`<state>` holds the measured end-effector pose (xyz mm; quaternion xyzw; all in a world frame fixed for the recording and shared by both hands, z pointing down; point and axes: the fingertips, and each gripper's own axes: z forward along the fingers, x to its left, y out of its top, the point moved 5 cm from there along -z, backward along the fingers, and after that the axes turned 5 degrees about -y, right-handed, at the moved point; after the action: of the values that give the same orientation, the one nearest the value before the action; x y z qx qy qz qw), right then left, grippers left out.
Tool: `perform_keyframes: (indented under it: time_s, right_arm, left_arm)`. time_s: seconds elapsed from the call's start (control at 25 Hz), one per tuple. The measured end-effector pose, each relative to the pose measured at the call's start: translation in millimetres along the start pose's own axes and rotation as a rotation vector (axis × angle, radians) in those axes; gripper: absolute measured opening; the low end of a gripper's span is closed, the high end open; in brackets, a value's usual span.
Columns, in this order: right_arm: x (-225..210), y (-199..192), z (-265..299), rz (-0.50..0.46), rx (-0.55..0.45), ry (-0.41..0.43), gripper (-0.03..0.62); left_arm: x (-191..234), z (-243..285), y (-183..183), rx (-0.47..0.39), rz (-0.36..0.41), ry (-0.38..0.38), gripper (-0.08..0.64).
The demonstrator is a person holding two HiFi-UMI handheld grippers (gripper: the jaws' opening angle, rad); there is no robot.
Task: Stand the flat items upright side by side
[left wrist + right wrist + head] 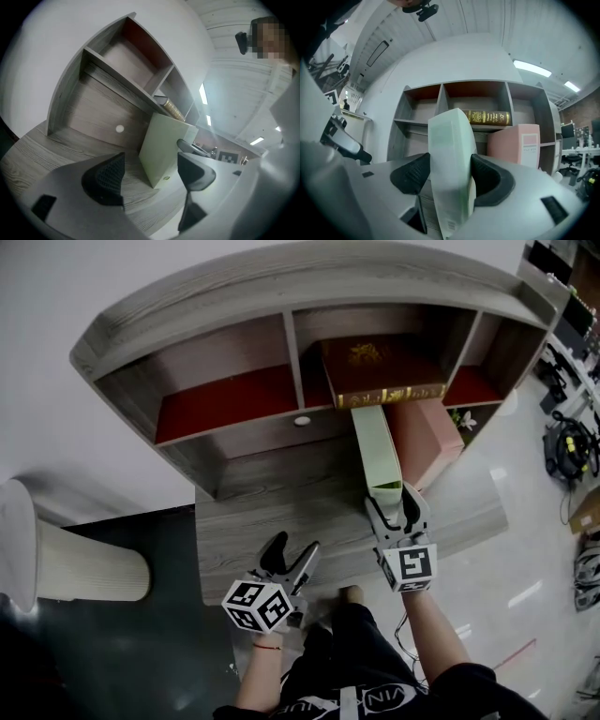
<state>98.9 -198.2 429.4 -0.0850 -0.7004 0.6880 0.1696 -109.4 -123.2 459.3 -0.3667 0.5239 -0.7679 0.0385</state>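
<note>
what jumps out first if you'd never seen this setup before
The pale green book stands out, clamped upright between the jaws of the right gripper in front of the shelf, with a pink book standing to its right. A dark book with gold trim lies flat in the shelf's middle compartment, and the left gripper is open and empty.

Office: desks (pixel 584 151), swivel chairs (pixel 568 165)
</note>
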Motion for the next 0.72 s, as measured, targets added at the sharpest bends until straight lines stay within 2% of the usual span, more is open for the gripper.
perform_keyframes:
  time_s: [0.28, 0.44, 0.72]
  right_arm:
    - [-28.3, -2.2, -4.8, 0.084, 0.005, 0.006, 0.299]
    - [-47.3, -2.5, -11.5, 0.116, 0.010, -0.031, 0.304]
    - [-53.5, -7.8, -17.2, 0.029, 0.080, -0.056, 0.304]
  left_arm:
    - [-3.7, 7.3, 0.5, 0.006, -0.005, -0.015, 0.347]
    - [-10.4, 13.9, -1.3, 0.020, 0.000, -0.035, 0.347]
    - [-24.0, 27.3, -1.5, 0.035, 0.007, -0.073, 0.347]
